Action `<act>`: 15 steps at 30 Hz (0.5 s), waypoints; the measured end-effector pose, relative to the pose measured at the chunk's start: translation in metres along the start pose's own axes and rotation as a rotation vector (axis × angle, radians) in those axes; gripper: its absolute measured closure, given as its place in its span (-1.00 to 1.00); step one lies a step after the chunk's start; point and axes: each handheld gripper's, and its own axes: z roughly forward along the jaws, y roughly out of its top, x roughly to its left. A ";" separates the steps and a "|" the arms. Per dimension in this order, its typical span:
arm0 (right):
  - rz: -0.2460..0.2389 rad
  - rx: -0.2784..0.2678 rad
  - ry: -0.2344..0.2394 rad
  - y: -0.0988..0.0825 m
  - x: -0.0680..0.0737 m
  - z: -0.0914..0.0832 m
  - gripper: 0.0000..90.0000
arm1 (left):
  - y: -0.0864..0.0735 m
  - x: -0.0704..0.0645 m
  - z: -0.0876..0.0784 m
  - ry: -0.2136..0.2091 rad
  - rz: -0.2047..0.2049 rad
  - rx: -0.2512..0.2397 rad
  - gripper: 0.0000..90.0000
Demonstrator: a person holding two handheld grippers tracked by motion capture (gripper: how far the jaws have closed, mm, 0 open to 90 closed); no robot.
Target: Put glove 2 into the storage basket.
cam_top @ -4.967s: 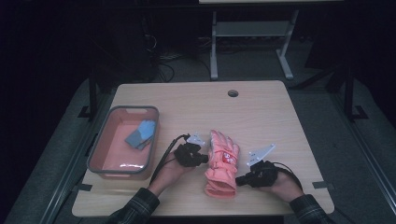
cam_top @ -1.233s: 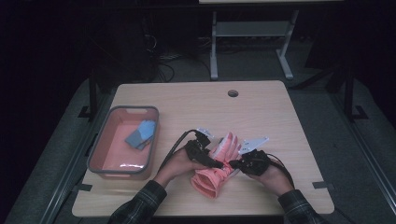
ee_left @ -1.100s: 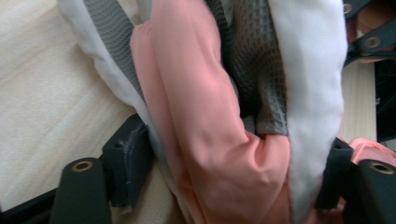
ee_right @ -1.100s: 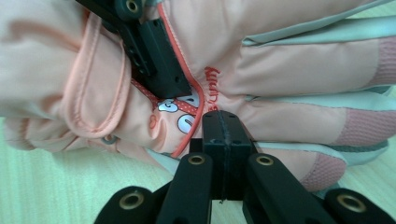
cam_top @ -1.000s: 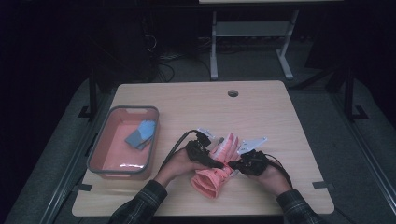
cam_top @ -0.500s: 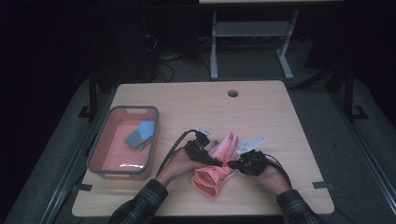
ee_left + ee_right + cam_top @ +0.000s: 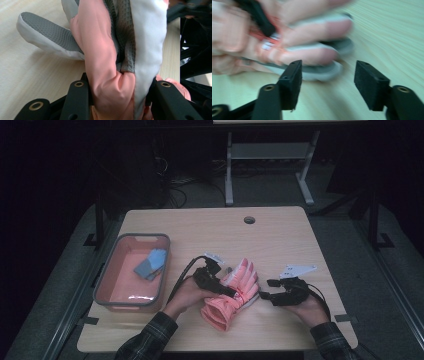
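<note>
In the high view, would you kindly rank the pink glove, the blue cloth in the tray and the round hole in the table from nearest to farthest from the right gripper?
Measured from the right gripper:
1. Pink glove, just to its left.
2. Round hole, farther up the table.
3. Blue cloth, inside the tray at far left.

A pink glove [image 7: 232, 295] with grey-and-white palm lies bunched on the table's near middle, fingers pointing away.
</note>
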 end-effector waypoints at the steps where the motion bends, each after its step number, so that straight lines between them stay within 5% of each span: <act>1: 0.013 0.013 -0.019 -0.002 -0.003 0.002 -0.29 | 0.001 -0.001 -0.003 0.001 0.004 -0.006 0.37; 9: -0.018 0.076 -0.194 -0.016 -0.011 0.022 -0.61 | 0.003 -0.002 -0.018 0.025 -0.007 -0.042 0.37; 15: 0.005 0.062 -0.188 -0.021 -0.011 0.028 -0.71 | 0.006 -0.005 -0.032 0.046 -0.010 -0.068 0.37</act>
